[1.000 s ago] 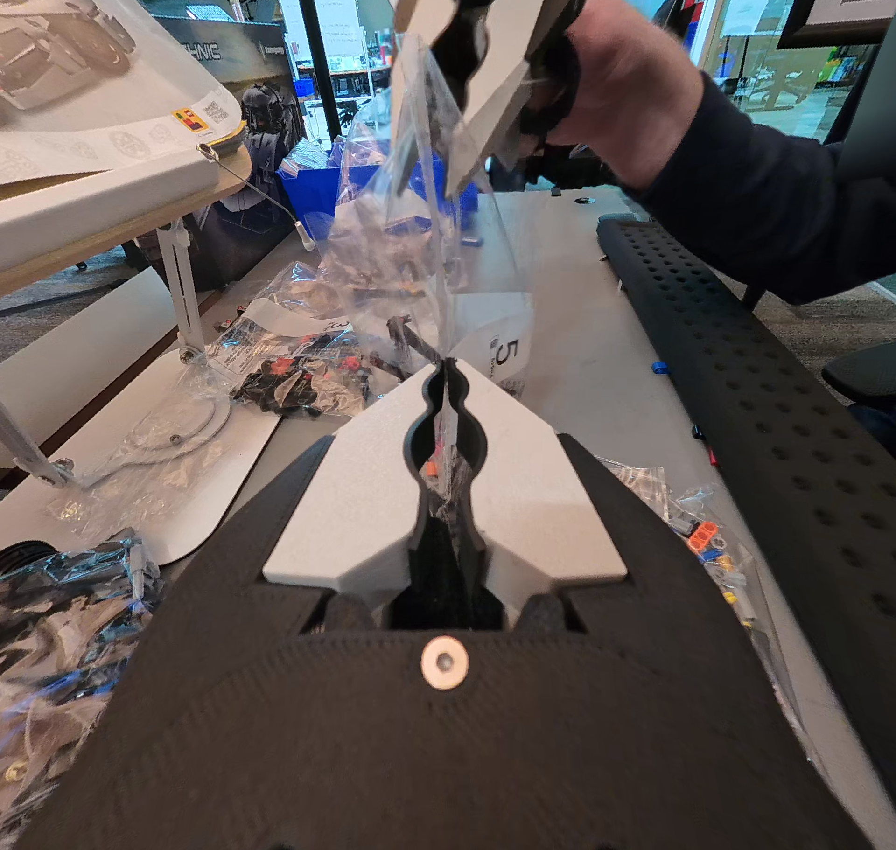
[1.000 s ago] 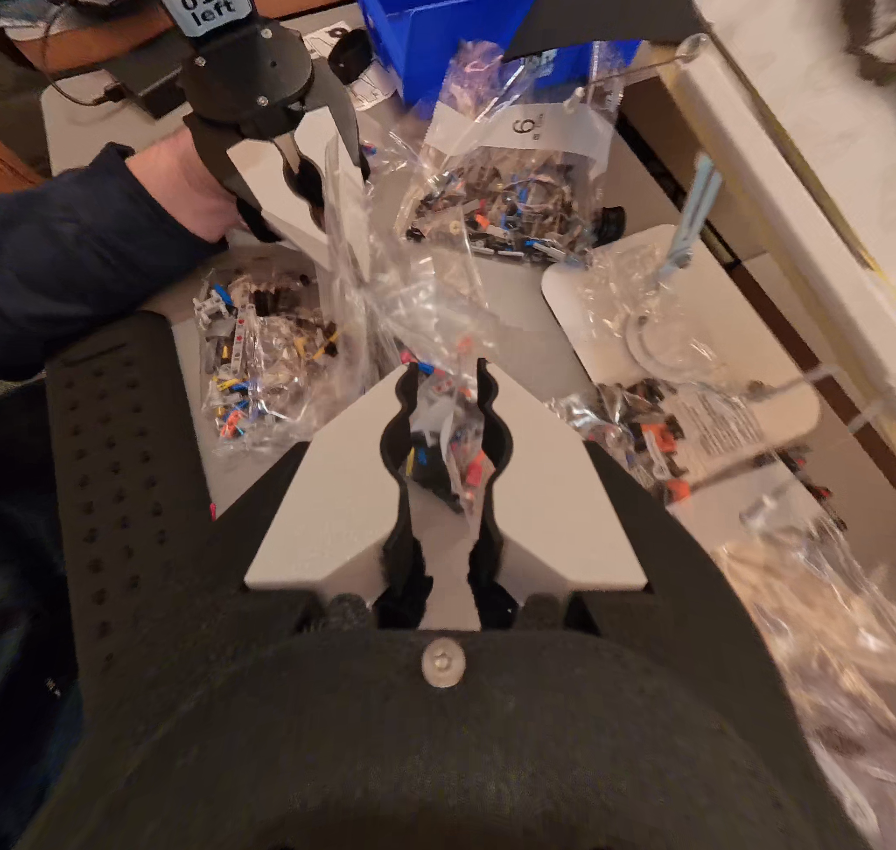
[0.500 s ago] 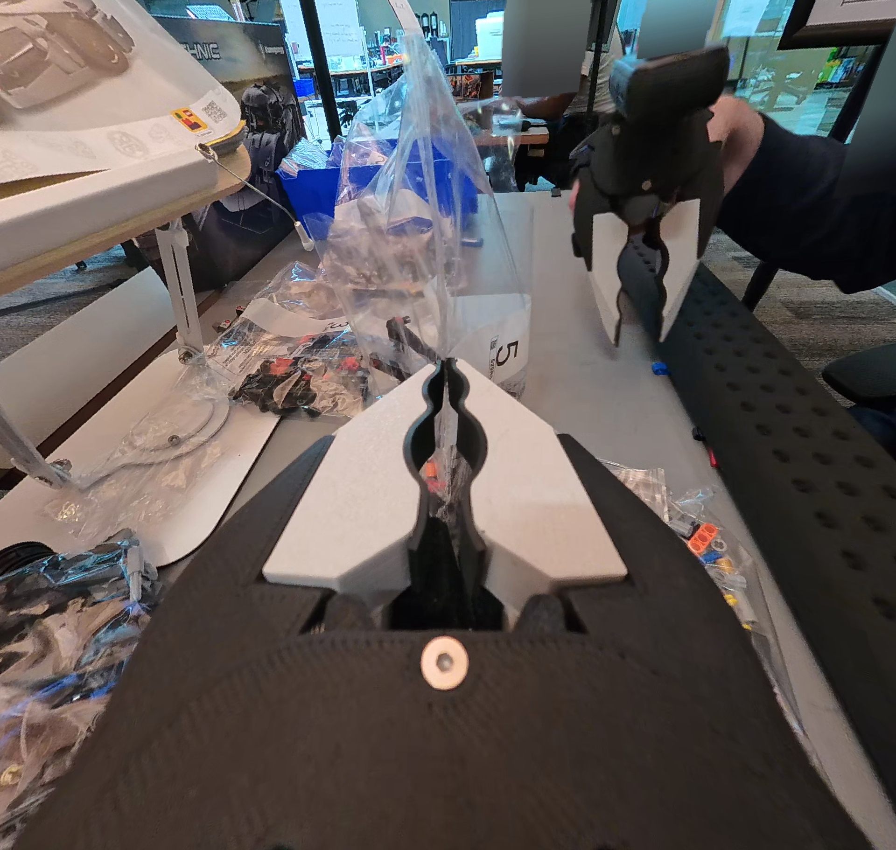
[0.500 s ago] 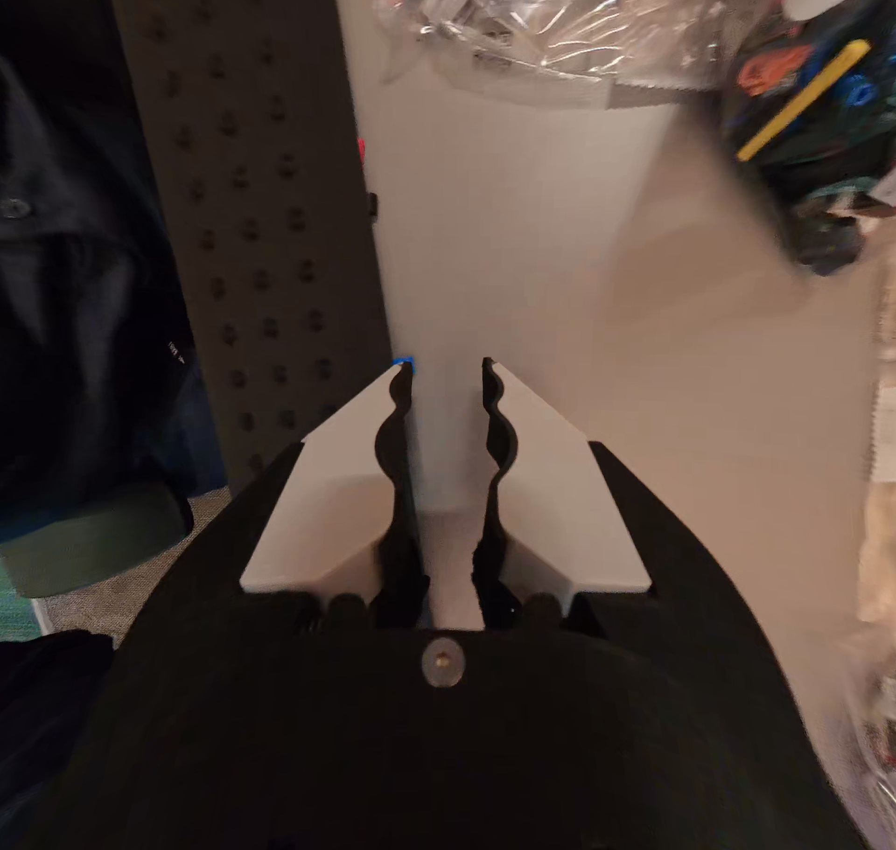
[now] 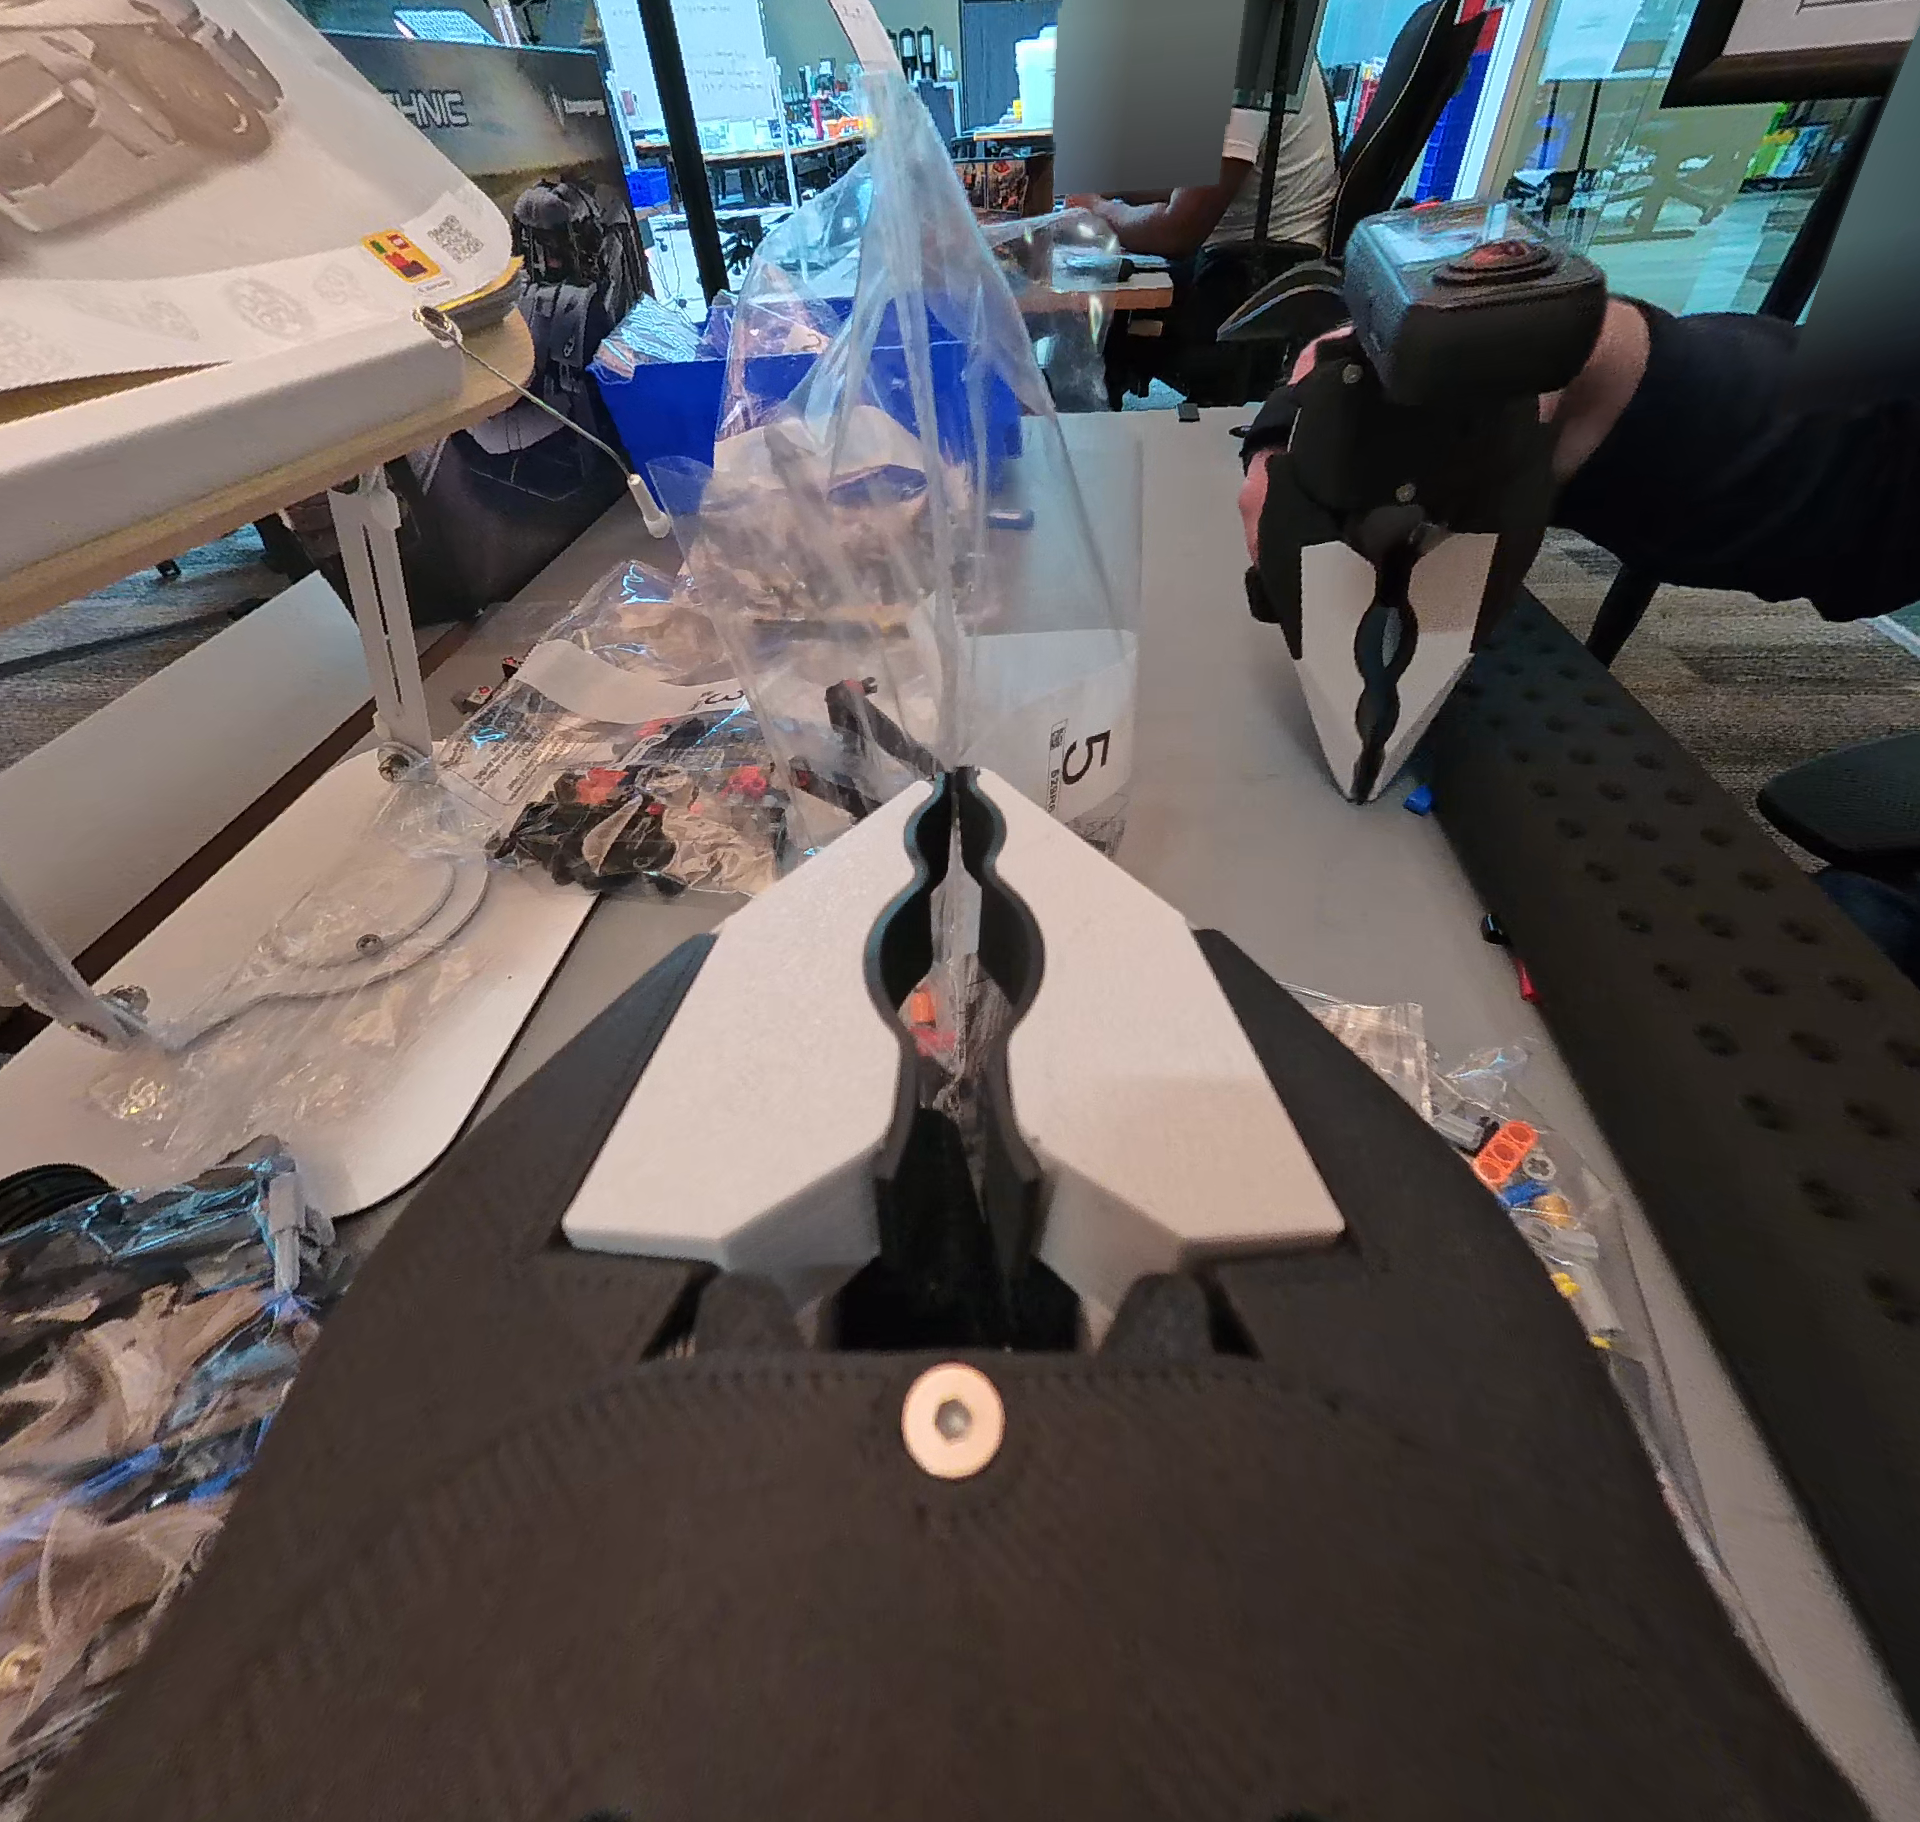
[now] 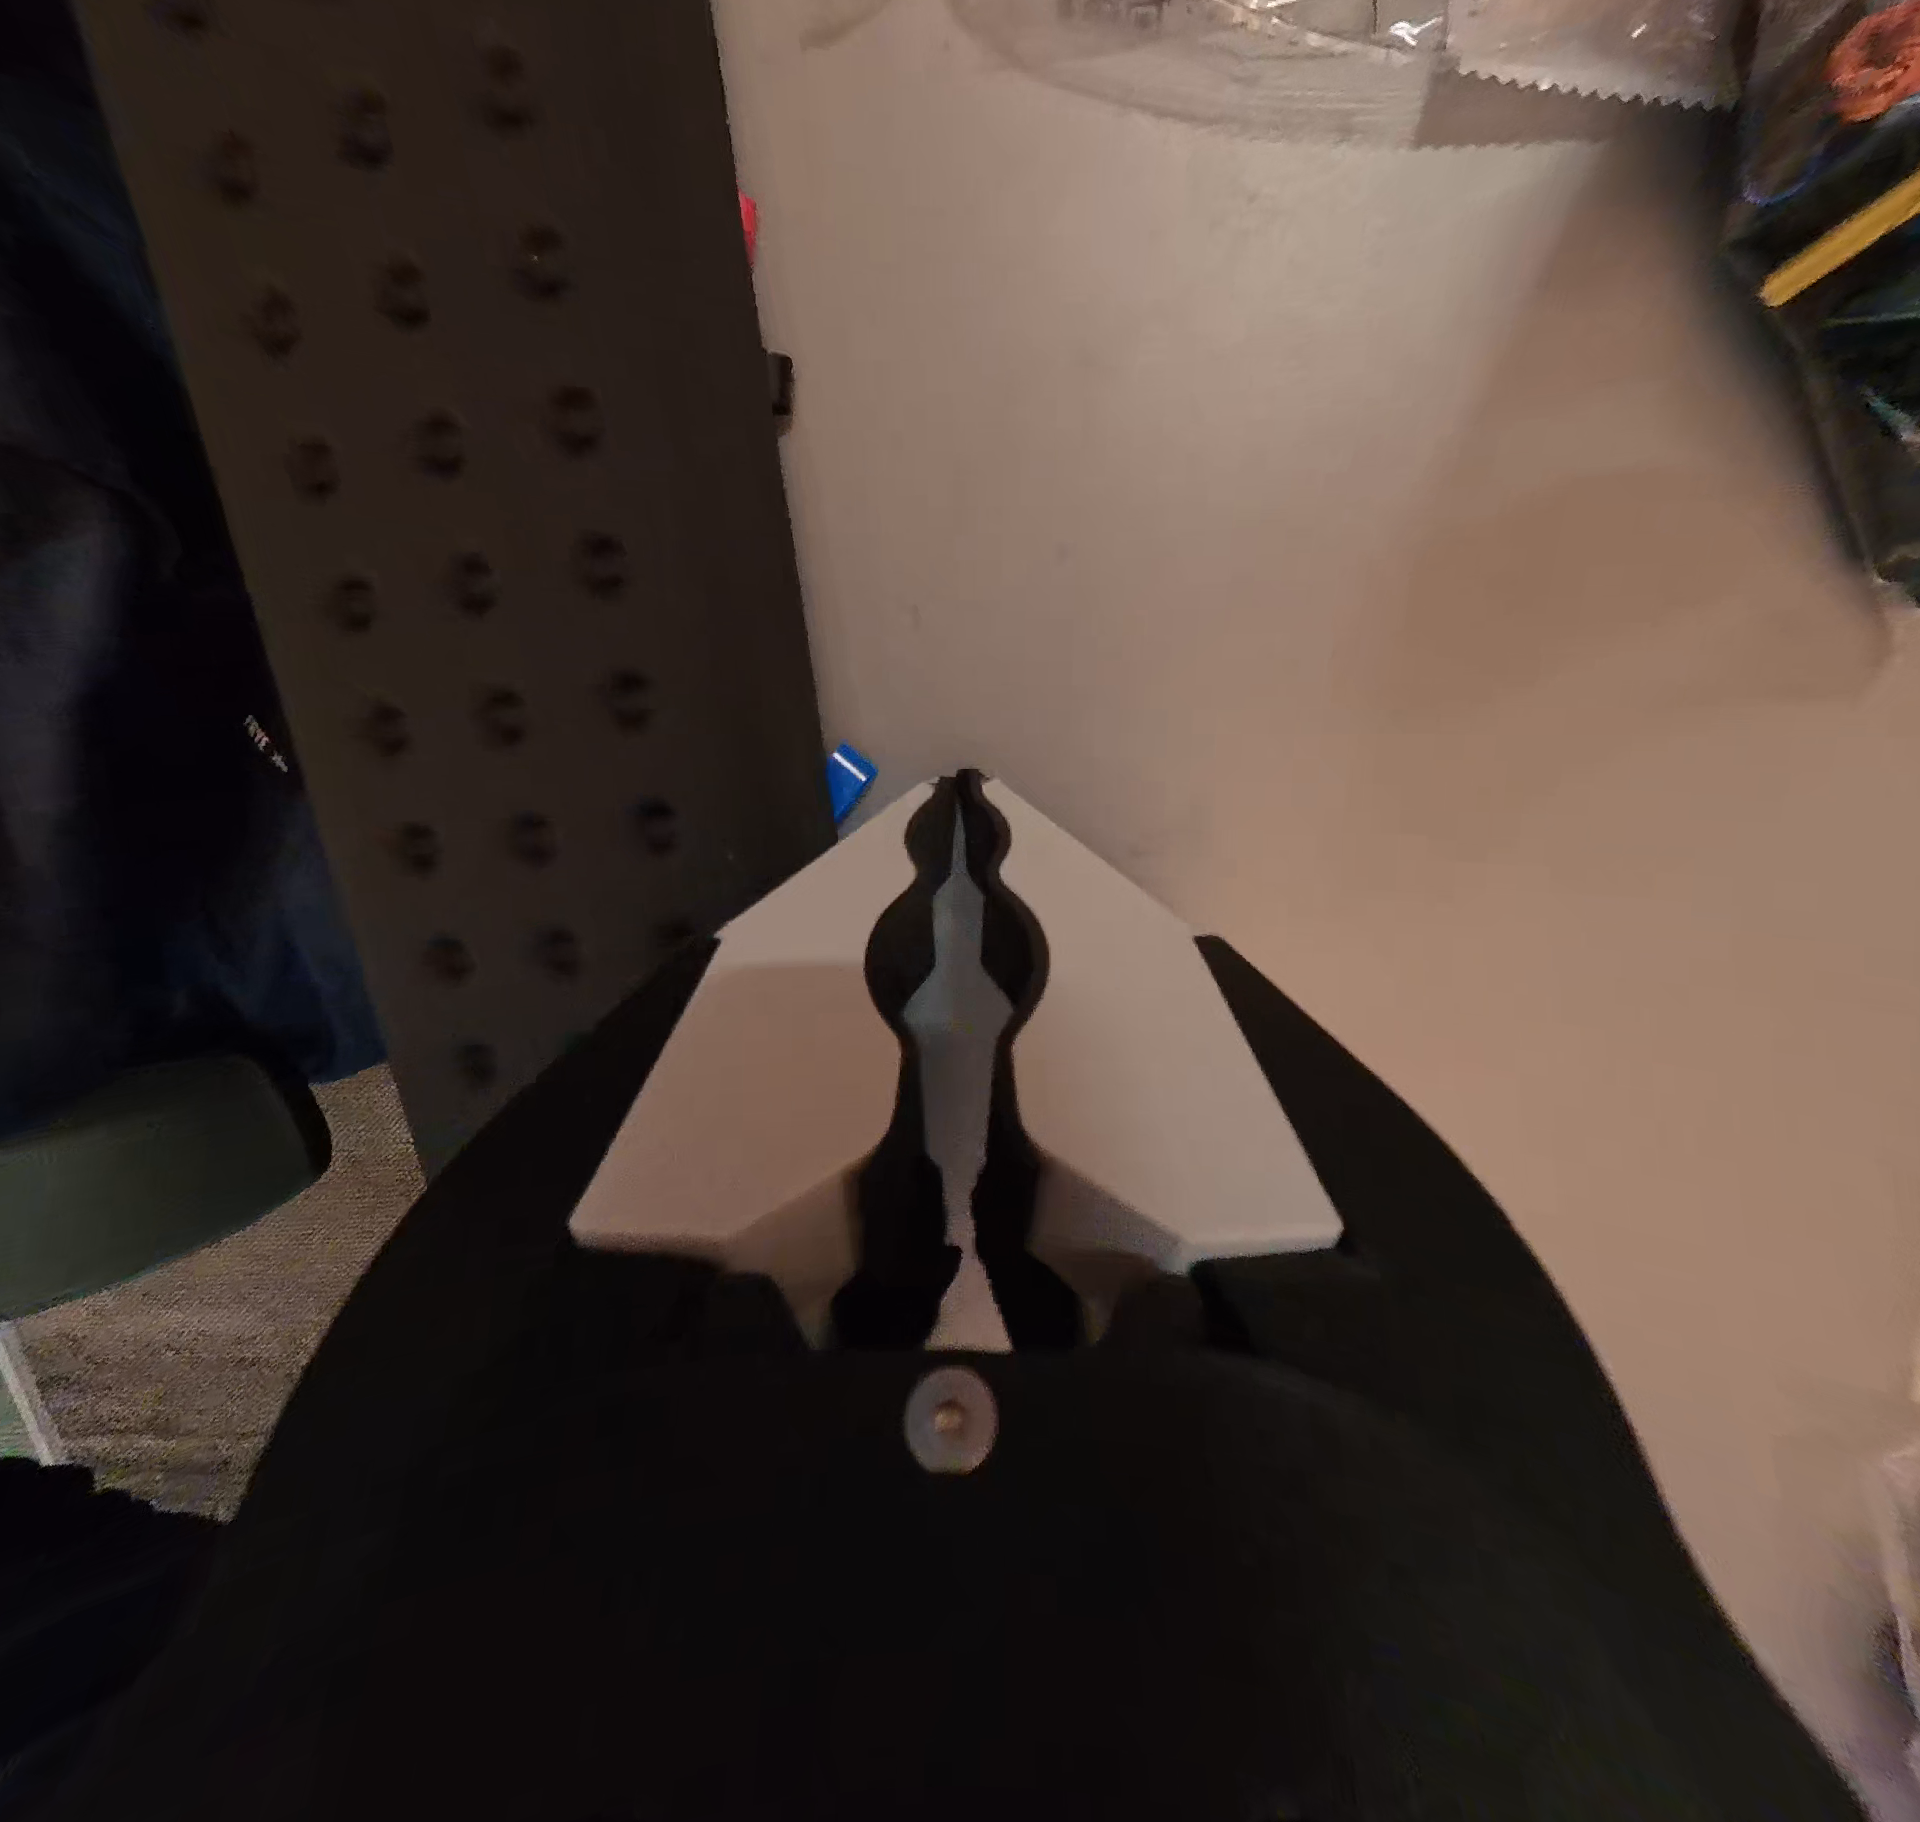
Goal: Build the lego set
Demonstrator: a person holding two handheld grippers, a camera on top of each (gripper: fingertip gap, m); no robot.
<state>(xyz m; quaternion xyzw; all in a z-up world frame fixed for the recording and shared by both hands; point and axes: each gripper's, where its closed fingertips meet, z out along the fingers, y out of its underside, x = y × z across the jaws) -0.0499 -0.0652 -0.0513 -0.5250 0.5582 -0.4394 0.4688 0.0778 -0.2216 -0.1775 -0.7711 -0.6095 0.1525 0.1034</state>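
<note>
Your clear numbered parts bag (image 5: 914,484) stands upright above the grey table (image 5: 1226,837), its lower edge clamped in your left gripper (image 5: 961,785). Your right gripper (image 6: 966,783) points down at the table with its tips together on nothing, a small blue piece (image 6: 850,780) just beside them against the black perforated panel (image 6: 468,484).

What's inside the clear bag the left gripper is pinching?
The clear bag, shut in the left gripper, stands mostly empty. A few small orange pieces show through the film between the fingers; anything lower is hidden by the gripper body.
</note>
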